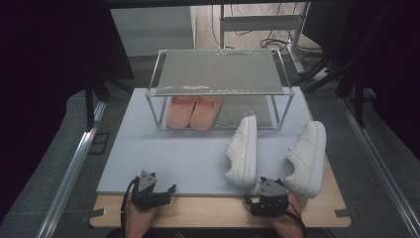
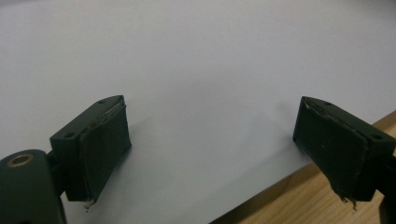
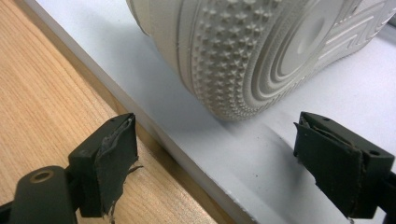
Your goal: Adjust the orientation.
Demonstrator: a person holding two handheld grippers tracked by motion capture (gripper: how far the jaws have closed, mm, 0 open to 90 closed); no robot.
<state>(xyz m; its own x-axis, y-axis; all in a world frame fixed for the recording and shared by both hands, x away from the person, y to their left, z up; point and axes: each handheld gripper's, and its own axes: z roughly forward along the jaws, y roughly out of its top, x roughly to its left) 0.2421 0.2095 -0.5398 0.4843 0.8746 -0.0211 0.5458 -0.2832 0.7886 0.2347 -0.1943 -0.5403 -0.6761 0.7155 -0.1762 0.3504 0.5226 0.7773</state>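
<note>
Both grippers, left [image 1: 157, 191] and right [image 1: 255, 203], gape empty; I judge my right could nudge the tipped sneaker [image 3: 243, 51] at twelve o'clock off balance.

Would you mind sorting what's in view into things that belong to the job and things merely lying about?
Job: two white sneakers, lying on their sides; shoe rack; right gripper, open; left gripper, open.
Lying about: pink slippers on the rack's lower shelf; floor cables.

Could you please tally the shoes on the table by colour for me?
White sneakers: 2
Pink slippers: 2
Total: 4
</note>
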